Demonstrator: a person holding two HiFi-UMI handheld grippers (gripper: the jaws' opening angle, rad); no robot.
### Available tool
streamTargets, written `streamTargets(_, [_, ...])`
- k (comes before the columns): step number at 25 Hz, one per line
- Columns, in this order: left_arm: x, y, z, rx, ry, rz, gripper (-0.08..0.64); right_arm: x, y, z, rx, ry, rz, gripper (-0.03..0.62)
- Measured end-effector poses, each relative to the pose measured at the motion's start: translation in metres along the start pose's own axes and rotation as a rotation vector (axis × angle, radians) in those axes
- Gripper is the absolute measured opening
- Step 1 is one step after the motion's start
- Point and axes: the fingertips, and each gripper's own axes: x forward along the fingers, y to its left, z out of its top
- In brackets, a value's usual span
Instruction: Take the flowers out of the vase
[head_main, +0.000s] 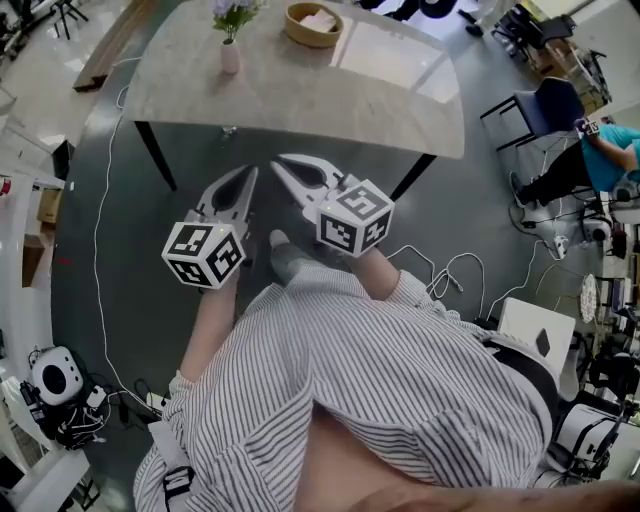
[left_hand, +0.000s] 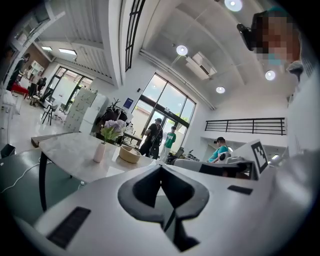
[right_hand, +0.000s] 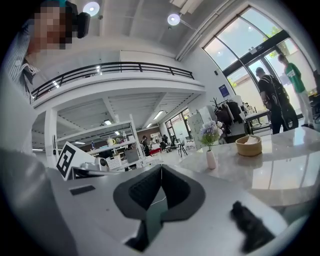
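Since neither gripper has reached the table, step in hand: the approach. No part of the removal itself is done.
Left gripper (head_main: 249, 173): jaws pressed together at the tips, nothing between them. It is held roughly level over the dark floor (head_main: 200, 150), short of the table's near edge.
Right gripper (head_main: 279, 161): jaws likewise pressed together and empty. It sits just beside the left one and points the same way, toward the table.
Table (head_main: 330, 95): pale stone top on dark legs, ahead of the person.
Vase (head_main: 230, 56): small, pale and narrow-necked. It stands upright on the left part of the tabletop, well apart from both grippers, with a round bowl (head_main: 313, 25) to its right.
Flowers (head_main: 236, 12): a small bunch with lilac heads, not yet removed from the vase.
Pointing of the flowers: heads up, stems down into the neck. Both gripper views show the bunch (left_hand: 114, 129) (right_hand: 210, 132) rising straight from the vase mouth.
Long axis: vertical, in line with the vase's own axis.
Next move, as judged: close the remaining gap to the table and part the jaws of one gripper. Those jaws should take the stems just above the vase mouth and draw them straight up along that axis.
Likely need: the other gripper steadying the vase body, since so light a vase may lift or tip with the stems.
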Motion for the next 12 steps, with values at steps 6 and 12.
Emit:
streamTargets(6, [0.052,0.036,0.028,-0.006,-0.017,0.036,0.011,0.038,-0.048,0.027,-0.013,0.008,0.033,0.015])
streamTargets(12, [0.094,0.062,0.048,0.001,-0.027,0.063,0.011,0.070,-0.088,0.048,-0.028,0.019,0.045,0.015])
